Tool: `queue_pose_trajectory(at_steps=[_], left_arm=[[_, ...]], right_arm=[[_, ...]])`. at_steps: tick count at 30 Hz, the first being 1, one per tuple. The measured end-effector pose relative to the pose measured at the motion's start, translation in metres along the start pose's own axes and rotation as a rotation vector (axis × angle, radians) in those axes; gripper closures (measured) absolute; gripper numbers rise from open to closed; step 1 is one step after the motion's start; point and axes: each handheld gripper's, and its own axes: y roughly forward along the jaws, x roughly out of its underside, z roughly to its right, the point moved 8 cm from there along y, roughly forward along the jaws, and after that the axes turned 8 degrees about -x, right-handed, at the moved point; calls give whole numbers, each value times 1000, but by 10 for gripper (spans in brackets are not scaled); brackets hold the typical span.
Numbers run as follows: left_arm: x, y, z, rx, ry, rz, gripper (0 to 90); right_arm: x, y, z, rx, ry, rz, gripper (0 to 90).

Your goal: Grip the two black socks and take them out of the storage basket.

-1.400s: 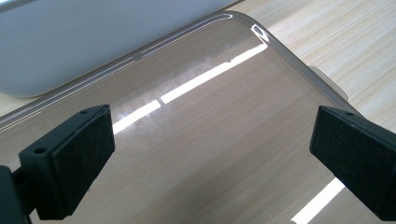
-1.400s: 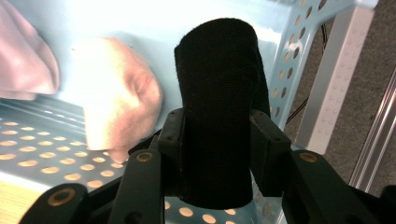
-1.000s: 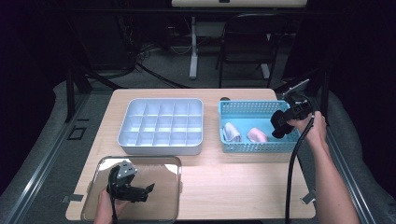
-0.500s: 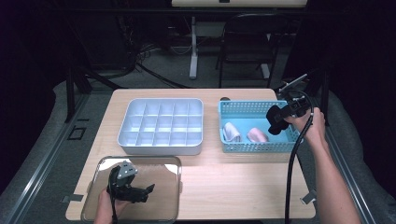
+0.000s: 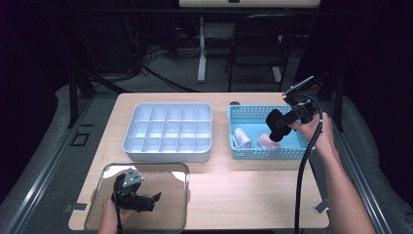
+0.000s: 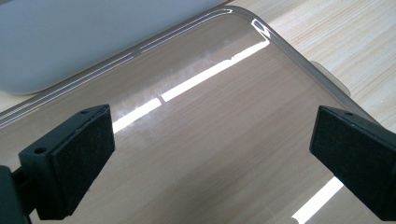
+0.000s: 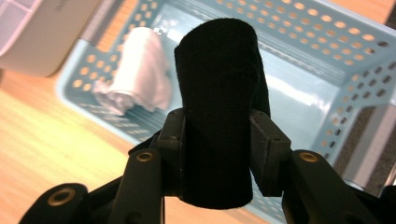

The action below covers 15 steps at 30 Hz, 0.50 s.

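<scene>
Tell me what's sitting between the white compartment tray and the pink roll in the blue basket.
In the high view, a white rolled cloth lies between the white compartment tray and the pink roll, inside the blue basket by its left wall.

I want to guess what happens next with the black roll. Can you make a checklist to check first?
1. Right gripper clamps the black roll firmly: ok.
2. Roll lifted above the blue basket: ok.
3. White roll and pink roll lie in the basket: ok.
4. White divided tray compartments free: ok.
5. Left gripper open, over the clear tray: ok.
6. Which compartment the roll goes to: cannot tell.
</scene>
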Motion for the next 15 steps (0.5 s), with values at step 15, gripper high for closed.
queue_pose_trajectory(at_steps=[15], left_arm=[[0,-3,1,-6,12,-2,1]], right_arm=[[-1,-4,-65,-67,-145,43,616]])
